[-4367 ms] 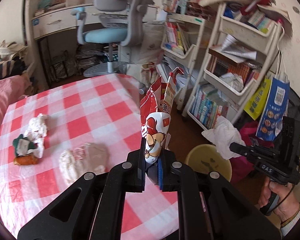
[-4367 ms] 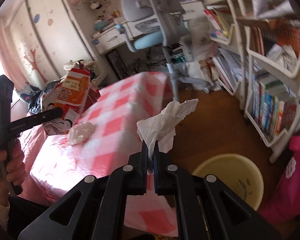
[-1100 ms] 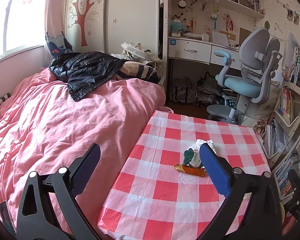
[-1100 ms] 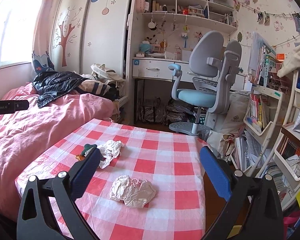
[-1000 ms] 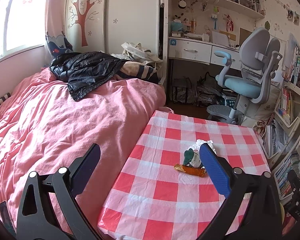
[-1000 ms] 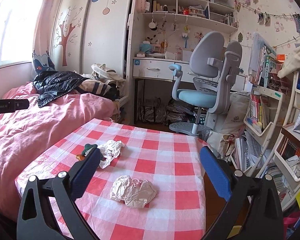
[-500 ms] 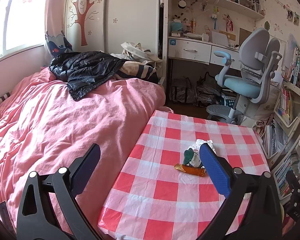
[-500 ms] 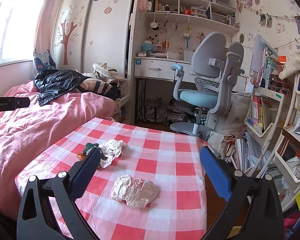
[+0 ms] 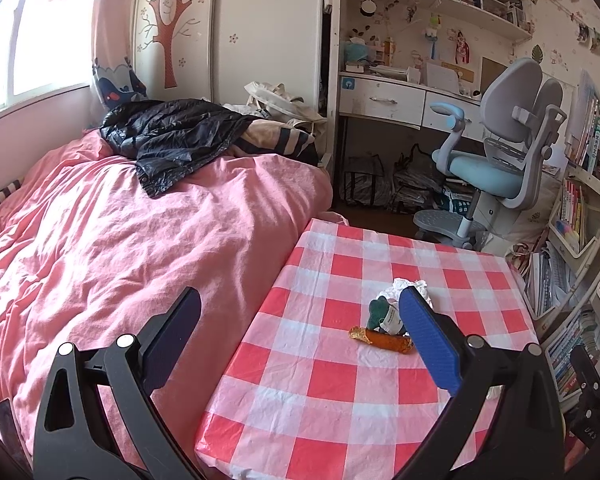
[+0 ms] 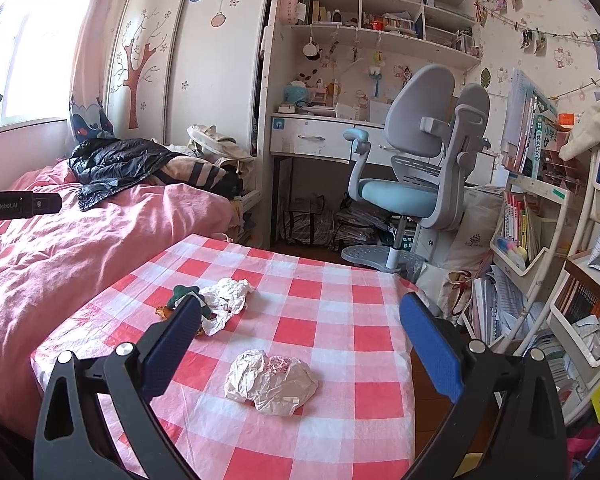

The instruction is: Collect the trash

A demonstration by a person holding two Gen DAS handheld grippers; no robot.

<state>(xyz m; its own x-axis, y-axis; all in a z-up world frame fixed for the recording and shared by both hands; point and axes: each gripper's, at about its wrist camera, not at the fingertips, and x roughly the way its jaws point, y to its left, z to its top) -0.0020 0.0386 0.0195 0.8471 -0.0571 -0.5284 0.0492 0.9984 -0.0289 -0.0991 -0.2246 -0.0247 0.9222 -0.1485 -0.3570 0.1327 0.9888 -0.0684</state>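
Checked table [image 10: 340, 304] bears a foil wad [image 10: 271, 376] — both grippers, left gripper [image 9: 300, 344] and right gripper [image 10: 300, 340], gape empty (between pickups); next, the right descends onto it.

So the table [image 10: 340, 308] is sitting right beside the bed [image 10: 80, 248], chair [image 10: 416, 168] behind it. A crumpled wrapper [image 10: 270, 382] is lying near the front, tissue [image 10: 226, 300] and scraps [image 10: 184, 294] sitting farther back left.

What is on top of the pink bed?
A black jacket lies crumpled on the pink bed, with striped fabric and a beige bag behind it. Whatever lies under the jacket is covered.
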